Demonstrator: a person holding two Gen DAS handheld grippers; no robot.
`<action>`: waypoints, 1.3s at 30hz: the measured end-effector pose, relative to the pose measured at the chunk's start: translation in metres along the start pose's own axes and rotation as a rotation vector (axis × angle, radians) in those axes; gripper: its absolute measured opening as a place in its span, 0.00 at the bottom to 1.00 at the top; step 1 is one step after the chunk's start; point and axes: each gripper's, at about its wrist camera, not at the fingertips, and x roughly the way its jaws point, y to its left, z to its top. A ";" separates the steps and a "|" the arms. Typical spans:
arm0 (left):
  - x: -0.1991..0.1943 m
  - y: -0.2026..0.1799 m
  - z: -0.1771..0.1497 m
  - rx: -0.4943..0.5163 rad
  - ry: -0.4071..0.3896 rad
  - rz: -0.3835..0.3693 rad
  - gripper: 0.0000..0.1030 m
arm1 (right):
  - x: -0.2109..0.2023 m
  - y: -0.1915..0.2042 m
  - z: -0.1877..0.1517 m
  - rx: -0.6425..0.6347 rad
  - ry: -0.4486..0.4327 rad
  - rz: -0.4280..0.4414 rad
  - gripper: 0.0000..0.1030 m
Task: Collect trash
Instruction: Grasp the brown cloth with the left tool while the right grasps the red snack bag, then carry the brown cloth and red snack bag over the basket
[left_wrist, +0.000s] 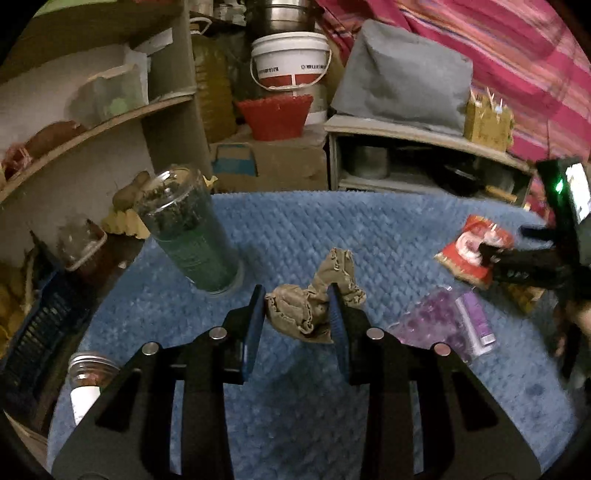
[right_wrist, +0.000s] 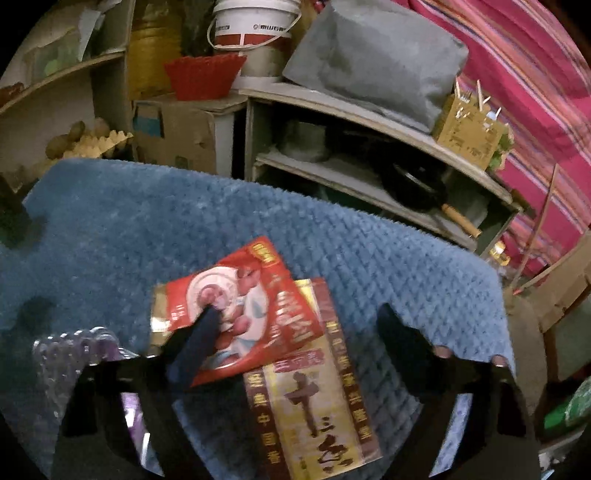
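Blue knitted cloth (left_wrist: 295, 229) over the desk, cluttered shelves (left_wrist: 92, 122) behind. Left gripper (left_wrist: 296, 321) partly closed, both pads pressed on a crumpled brown paper wad (left_wrist: 306, 310), near the middle of the desk. Right gripper (right_wrist: 295, 325) wide, jaws apart, left finger (right_wrist: 199, 339) lying over a red snack packet (right_wrist: 258, 306) that overlaps a yellow-and-red carton (right_wrist: 314, 398) toward the desk's right edge; right finger clear of both, so no firm hold visible. Purple bubble-wrapped item (left_wrist: 450, 325) just beside the left gripper, toward the right. Open cloth along the far edge and the front. Tall clear cup (left_wrist: 188, 229) with dark green contents upright near the left edge; lidded jar (left_wrist: 90, 373) with reddish contents at the left front corner.
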 end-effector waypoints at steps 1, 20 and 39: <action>-0.001 0.001 0.001 -0.011 -0.001 -0.009 0.32 | 0.000 0.001 0.001 0.002 0.004 0.009 0.65; -0.019 0.005 -0.006 -0.019 -0.022 0.015 0.32 | -0.047 0.007 -0.008 -0.028 -0.071 0.023 0.07; -0.089 -0.032 -0.028 0.002 -0.038 -0.075 0.32 | -0.175 -0.083 -0.109 0.113 -0.113 -0.025 0.07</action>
